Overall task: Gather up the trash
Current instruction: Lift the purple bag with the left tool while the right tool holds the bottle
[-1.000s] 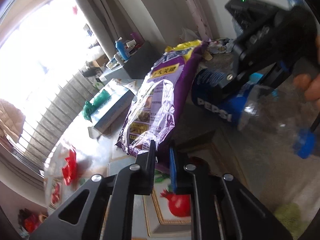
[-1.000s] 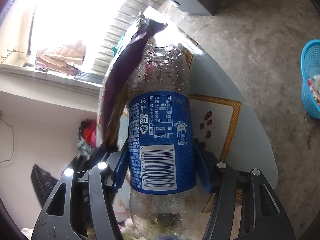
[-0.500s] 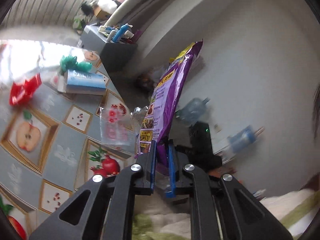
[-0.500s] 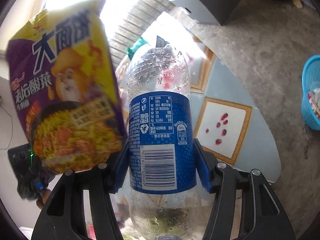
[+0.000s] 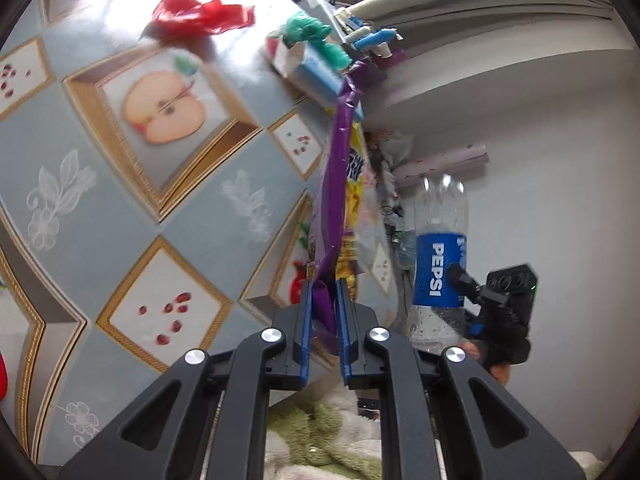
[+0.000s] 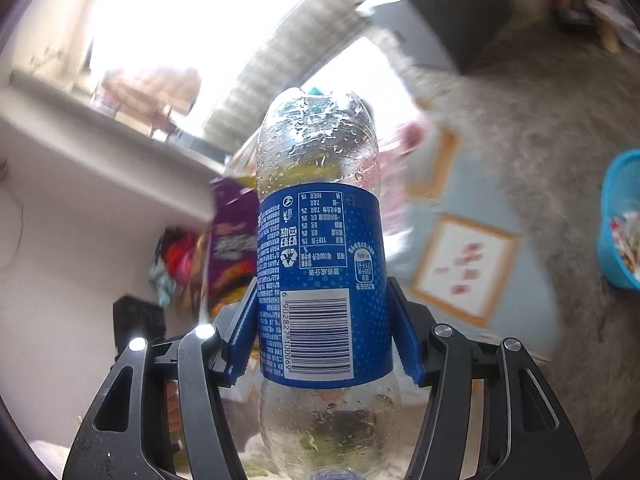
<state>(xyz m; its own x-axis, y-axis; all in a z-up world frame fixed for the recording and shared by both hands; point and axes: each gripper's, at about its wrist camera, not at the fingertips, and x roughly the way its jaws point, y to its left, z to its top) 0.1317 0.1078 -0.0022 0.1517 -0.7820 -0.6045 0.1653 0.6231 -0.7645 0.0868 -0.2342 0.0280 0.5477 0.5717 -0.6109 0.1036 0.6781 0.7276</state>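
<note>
Between the two blue fingers of the left gripper hangs a purple and yellow snack bag, pinched flat at one end, so the fingers are almost pressed together on the thin foil. Its long axis runs forward from the fingers, and the bag is seen nearly edge-on, held in the air near the edge of the worktop with the fruit-pattern cloth. The right gripper holds an empty Pepsi bottle across its blue label; its fingers are spread wide around the body and press on both sides, with the bottle's long axis pointing away from the hand. The bottle is clear, with drops inside.

A blue basket with some rubbish in it stands on the floor, to the right of the bottle in the right wrist view and well apart from it. I judge the right hand is nearer to it, so the bottle probably goes there first. A red wrapper lies on the worktop, not yet collected.
</note>
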